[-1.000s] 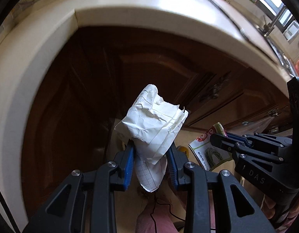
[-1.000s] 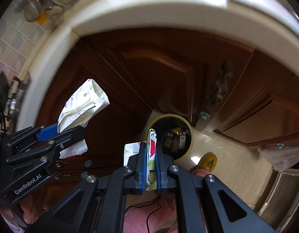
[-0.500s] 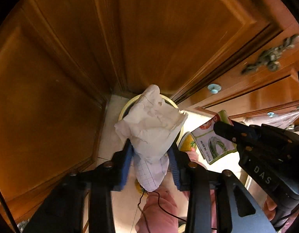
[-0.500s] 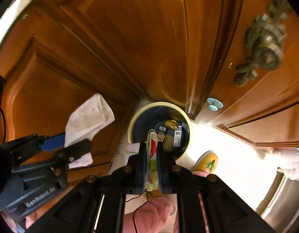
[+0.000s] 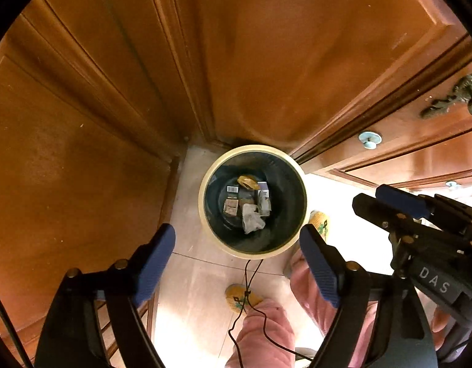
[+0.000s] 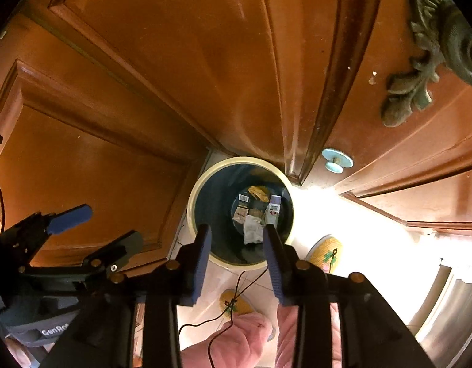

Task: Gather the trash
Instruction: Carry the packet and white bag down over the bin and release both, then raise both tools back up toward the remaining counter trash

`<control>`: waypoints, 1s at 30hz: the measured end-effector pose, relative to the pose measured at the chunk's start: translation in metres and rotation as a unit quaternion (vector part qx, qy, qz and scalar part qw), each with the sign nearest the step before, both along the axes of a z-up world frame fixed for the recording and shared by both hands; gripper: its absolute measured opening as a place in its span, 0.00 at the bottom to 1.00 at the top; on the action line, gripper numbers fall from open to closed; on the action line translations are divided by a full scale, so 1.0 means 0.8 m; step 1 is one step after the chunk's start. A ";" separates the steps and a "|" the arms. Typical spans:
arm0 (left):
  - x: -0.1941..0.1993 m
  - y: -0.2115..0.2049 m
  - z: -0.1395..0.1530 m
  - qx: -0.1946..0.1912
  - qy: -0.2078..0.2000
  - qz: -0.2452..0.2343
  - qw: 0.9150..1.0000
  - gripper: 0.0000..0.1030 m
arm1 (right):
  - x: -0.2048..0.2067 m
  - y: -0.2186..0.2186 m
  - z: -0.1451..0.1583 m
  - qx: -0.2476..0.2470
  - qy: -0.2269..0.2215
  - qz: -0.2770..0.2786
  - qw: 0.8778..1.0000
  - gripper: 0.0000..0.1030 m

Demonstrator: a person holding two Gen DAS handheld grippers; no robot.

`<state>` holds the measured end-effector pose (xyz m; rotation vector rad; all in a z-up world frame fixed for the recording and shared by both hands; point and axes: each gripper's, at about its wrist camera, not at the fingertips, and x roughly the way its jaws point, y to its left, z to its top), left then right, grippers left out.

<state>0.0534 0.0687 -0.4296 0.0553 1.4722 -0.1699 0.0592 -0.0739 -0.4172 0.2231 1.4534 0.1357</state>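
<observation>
wood cabinet doors [image 5: 266,61] fill most of both views, reddish brown w/ raised panels; ornate dark metal handle [image 6: 435,46] big at upper right of the right wrist view, and a small pale blue round knob [image 6: 337,160] just below it near the door edge. pale tile floor [image 5: 193,276] at the foot of the doors, bright glare on its right side. person's legs in pink trousers [image 5: 260,331] at the bottom edge, yellow patterned slippers [image 5: 240,297] on the feet, thin black cord hanging down in front of them.

trash bin [image 5: 205,214], round, cream rim, dark inside, stands on the floor tucked into the corner where the doors meet, directly below both grippers. at its bottom: small cartons w/ barcodes, a yellow wrapper [image 5: 247,182], and a crumpled white paper [image 5: 251,218] lying on top of the pile, nearest the cam side.

left gripper [image 5: 236,245]: blue pads spread wide, jaws opening, nothing between them, bin seen straight through the gap. right gripper [image 6: 237,245]: jaws opening too, narrower gap, nothing clamped, only the bin's contents visible past them. each gripper shows at the edge of the other's view, side by side over the bin.
</observation>
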 end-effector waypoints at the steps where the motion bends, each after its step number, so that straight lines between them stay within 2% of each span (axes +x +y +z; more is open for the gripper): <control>1: 0.002 -0.002 -0.001 0.001 0.001 0.001 1.000 0.80 | 0.001 0.000 0.001 0.000 -0.001 0.000 1.000 0.34; 8: 0.003 -0.006 0.009 0.005 -0.006 0.008 1.000 0.80 | 0.002 -0.003 0.007 -0.003 -0.006 -0.003 1.000 0.34; 14: 0.002 -0.006 0.041 0.005 -0.014 0.009 1.000 0.80 | 0.001 -0.006 0.026 -0.003 -0.008 -0.006 1.000 0.34; 23: 0.001 0.002 0.122 -0.003 -0.027 0.022 0.999 0.80 | -0.003 -0.009 0.096 -0.004 -0.027 -0.007 1.000 0.34; 30: -0.008 0.013 0.217 -0.010 -0.058 0.025 0.998 0.80 | -0.006 -0.005 0.180 -0.010 -0.063 -0.002 0.998 0.34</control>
